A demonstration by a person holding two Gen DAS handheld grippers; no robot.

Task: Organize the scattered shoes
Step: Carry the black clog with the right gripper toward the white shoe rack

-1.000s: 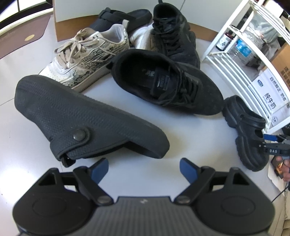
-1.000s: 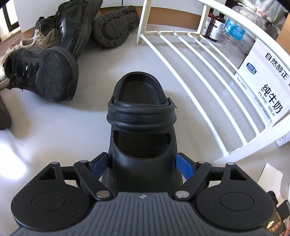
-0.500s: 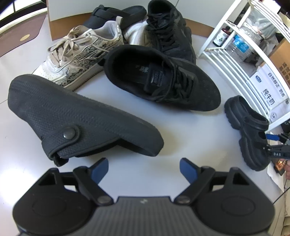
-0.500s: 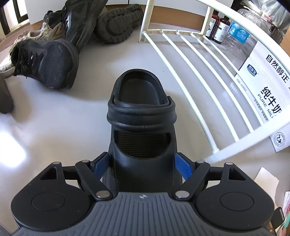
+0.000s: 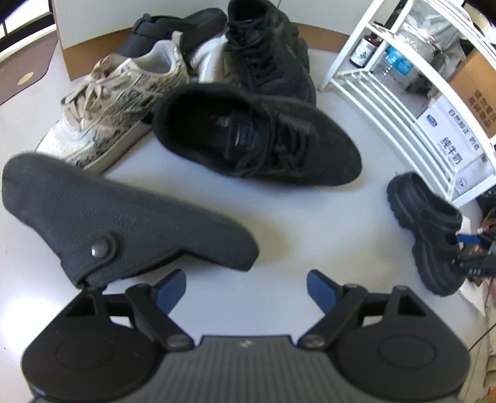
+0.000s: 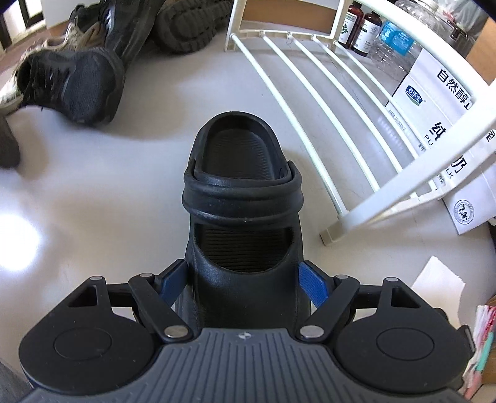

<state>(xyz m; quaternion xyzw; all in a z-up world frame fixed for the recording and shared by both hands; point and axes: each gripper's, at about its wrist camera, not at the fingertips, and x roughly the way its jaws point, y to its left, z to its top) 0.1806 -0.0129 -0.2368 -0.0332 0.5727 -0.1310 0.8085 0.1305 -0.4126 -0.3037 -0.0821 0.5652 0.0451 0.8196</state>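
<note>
Left gripper (image 5: 246, 286) spread wide, right gripper (image 6: 243, 285) clamped.
Left's blue pads hold nothing; right's pads press both sides of its load.

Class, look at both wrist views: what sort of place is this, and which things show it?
Probably a home entryway or storage corner: shoes such as a black sneaker lie scattered on a pale floor beside a white slatted rack, with bottles and a milk carton behind it.
</note>
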